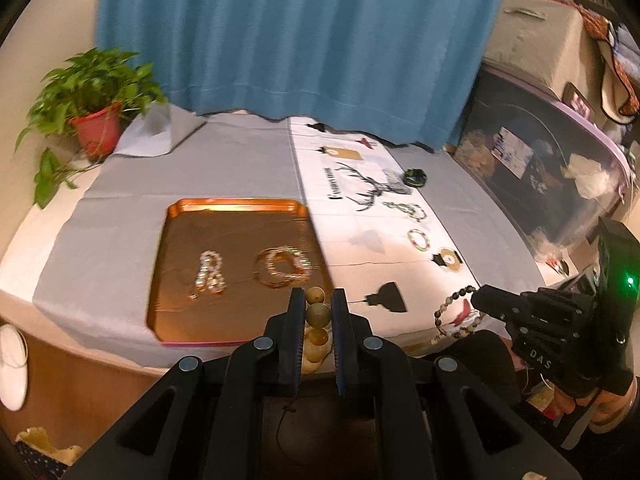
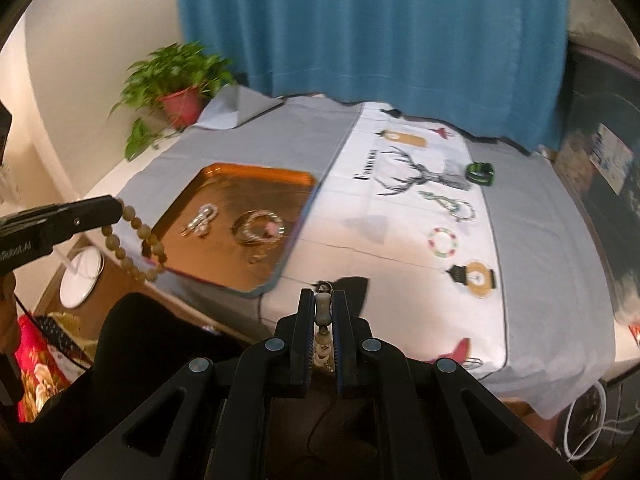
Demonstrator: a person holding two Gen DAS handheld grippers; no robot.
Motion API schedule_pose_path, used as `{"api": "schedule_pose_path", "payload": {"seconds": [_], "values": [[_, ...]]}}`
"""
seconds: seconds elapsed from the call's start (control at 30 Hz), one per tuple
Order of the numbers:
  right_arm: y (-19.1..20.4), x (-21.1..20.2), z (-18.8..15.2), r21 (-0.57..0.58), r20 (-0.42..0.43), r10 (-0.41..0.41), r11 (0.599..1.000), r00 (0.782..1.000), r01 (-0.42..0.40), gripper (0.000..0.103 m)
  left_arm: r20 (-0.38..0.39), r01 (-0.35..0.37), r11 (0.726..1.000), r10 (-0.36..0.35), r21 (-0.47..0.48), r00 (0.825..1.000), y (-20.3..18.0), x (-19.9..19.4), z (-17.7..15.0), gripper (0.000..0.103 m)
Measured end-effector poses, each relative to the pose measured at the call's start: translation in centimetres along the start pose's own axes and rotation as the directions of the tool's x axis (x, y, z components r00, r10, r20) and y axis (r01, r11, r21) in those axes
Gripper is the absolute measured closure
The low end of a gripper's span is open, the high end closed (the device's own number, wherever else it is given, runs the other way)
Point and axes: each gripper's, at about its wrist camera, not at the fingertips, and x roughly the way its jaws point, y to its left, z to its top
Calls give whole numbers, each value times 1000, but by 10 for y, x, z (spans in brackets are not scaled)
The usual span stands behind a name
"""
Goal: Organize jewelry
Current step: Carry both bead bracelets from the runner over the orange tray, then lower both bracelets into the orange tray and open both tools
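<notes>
My left gripper [image 1: 318, 312] is shut on a bracelet of large tan beads [image 1: 318, 316], held above the near edge of the copper tray [image 1: 236, 206]. The right wrist view shows that gripper [image 2: 116, 206] with the tan bead bracelet [image 2: 134, 246] hanging from it. My right gripper [image 2: 323, 308] is shut on a bracelet of small mottled beads [image 2: 322, 312]; it also shows in the left wrist view [image 1: 478, 298], its bracelet [image 1: 450, 314] dangling. The tray [image 2: 256, 174] holds a silver piece [image 2: 200, 218] and a heap of bracelets [image 2: 260, 228].
On the white deer-print cloth [image 2: 400, 216] lie a green bangle [image 2: 480, 174], a green bead strand [image 2: 452, 204] and a multicoloured bead ring [image 2: 443, 242]. A potted plant [image 2: 180, 88] stands far left. A blue curtain [image 2: 360, 20] hangs behind. A dark cabinet [image 1: 540, 168] is at the right.
</notes>
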Motion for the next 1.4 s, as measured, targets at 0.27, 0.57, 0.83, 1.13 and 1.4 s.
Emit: {"api": "schedule_pose_path", "payload": {"seconds": [0.27, 0.57, 0.83, 1.13, 1.4], "values": [[36, 14, 13, -62, -15, 19, 998, 1000, -20, 94, 12, -16, 999, 17, -45, 1000, 36, -5, -1, 93], [65, 48, 42, -94, -22, 37, 995, 999, -38, 94, 9, -39, 999, 39, -36, 999, 58, 17, 14, 93], [85, 89, 70, -122, -28, 62, 990, 998, -65, 94, -12, -70, 997, 70, -28, 997, 77, 50, 33, 93], [96, 134, 96, -132, -28, 90, 987, 996, -92, 94, -45, -89, 995, 88, -43, 995, 97, 94, 52, 93], [103, 168, 103, -142, -57, 96, 984, 994, -104, 94, -84, -105, 994, 102, -35, 991, 106, 130, 59, 93]]}}
